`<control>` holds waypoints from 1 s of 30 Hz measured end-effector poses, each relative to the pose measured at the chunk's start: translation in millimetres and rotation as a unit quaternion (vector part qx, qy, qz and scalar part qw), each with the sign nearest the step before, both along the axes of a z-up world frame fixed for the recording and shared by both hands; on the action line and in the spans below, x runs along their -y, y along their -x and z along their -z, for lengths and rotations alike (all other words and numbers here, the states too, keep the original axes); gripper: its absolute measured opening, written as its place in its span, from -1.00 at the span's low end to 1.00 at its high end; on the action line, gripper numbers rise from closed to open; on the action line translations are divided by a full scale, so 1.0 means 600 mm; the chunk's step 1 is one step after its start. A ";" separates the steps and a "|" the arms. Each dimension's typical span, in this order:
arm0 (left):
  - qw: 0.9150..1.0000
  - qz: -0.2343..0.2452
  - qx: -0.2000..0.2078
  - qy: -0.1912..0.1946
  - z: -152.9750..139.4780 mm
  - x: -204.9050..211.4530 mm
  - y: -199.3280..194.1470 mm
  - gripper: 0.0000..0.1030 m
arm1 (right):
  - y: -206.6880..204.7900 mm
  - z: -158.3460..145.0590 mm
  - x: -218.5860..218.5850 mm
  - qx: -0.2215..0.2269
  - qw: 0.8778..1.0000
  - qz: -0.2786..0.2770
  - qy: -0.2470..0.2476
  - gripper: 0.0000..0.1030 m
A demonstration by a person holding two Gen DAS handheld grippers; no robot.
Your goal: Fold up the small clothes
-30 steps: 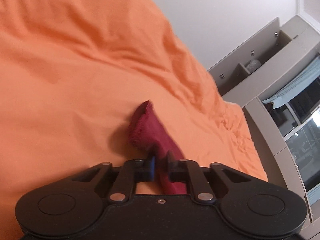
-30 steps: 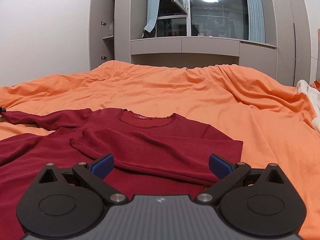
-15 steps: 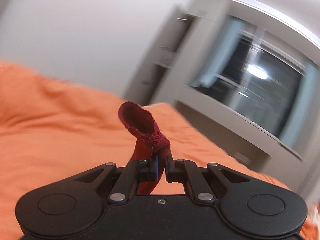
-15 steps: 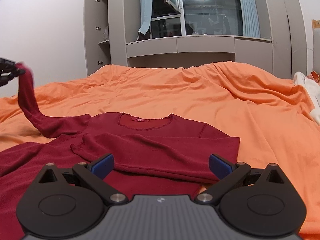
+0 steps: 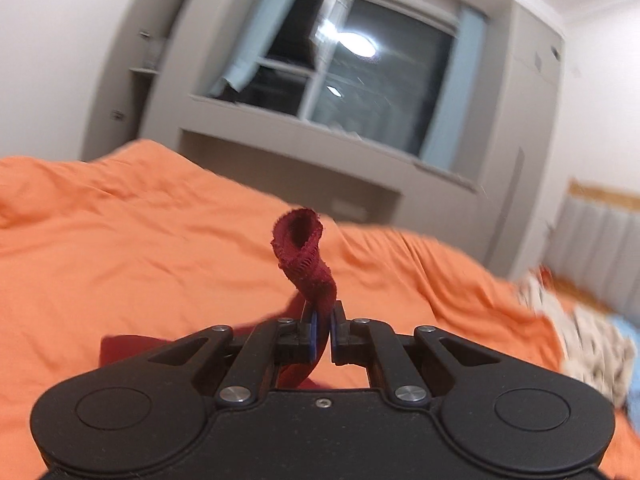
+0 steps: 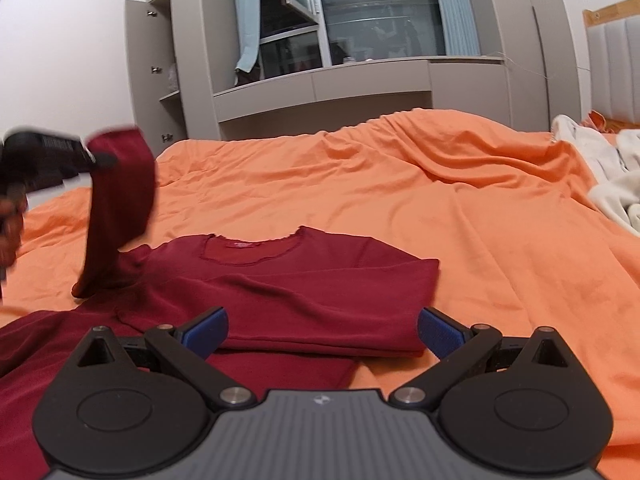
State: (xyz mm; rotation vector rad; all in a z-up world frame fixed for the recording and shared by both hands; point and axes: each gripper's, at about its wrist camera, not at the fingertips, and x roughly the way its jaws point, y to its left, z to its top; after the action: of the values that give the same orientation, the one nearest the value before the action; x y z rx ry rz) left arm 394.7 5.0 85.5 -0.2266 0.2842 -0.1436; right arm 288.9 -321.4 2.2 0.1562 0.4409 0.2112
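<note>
A dark red long-sleeved shirt [image 6: 304, 280] lies on the orange bedspread [image 6: 400, 184], its right sleeve folded across the chest. My left gripper [image 5: 323, 336] is shut on the cuff of the other sleeve [image 5: 306, 256] and holds it up in the air. In the right wrist view the left gripper [image 6: 100, 158] shows at the far left with the lifted sleeve [image 6: 116, 216] hanging from it. My right gripper [image 6: 322, 330] is open and empty, just above the shirt's near folded edge.
White and patterned clothes [image 6: 600, 172] lie heaped at the bed's right edge, also in the left wrist view [image 5: 580, 340]. Grey cabinets [image 6: 320, 88] and a dark window stand behind the bed. A padded headboard [image 6: 616, 64] is at the right.
My left gripper has lifted the sleeve cuff off the bed and carried it up and toward the shirt's body. My right gripper has stayed open over the shirt.
</note>
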 end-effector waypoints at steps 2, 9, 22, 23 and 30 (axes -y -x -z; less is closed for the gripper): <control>0.999 0.026 -0.023 -0.025 0.031 0.039 -0.013 -0.89 | -0.003 0.001 0.004 -0.008 1.000 0.007 -0.004 1.00; 0.985 0.090 -0.130 -0.065 0.157 0.093 -0.035 -0.88 | -0.018 0.010 0.017 -0.042 0.999 0.029 -0.010 1.00; 0.968 0.147 -0.196 -0.047 0.169 0.086 -0.022 0.39 | -0.026 0.021 0.014 -0.067 0.997 0.031 -0.009 1.00; 0.970 0.139 -0.194 -0.046 0.164 0.076 -0.021 0.43 | -0.026 0.022 0.014 -0.069 0.997 0.031 -0.008 1.00; 0.983 0.049 -0.168 -0.058 0.115 -0.036 -0.006 0.93 | -0.028 0.028 0.008 -0.077 0.997 0.028 0.001 1.00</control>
State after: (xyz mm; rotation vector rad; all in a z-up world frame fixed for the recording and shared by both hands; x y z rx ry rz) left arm 398.2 26.8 16.4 -0.1195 0.6394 -0.1859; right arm 305.7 -326.3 -14.7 0.1837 0.5884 0.1446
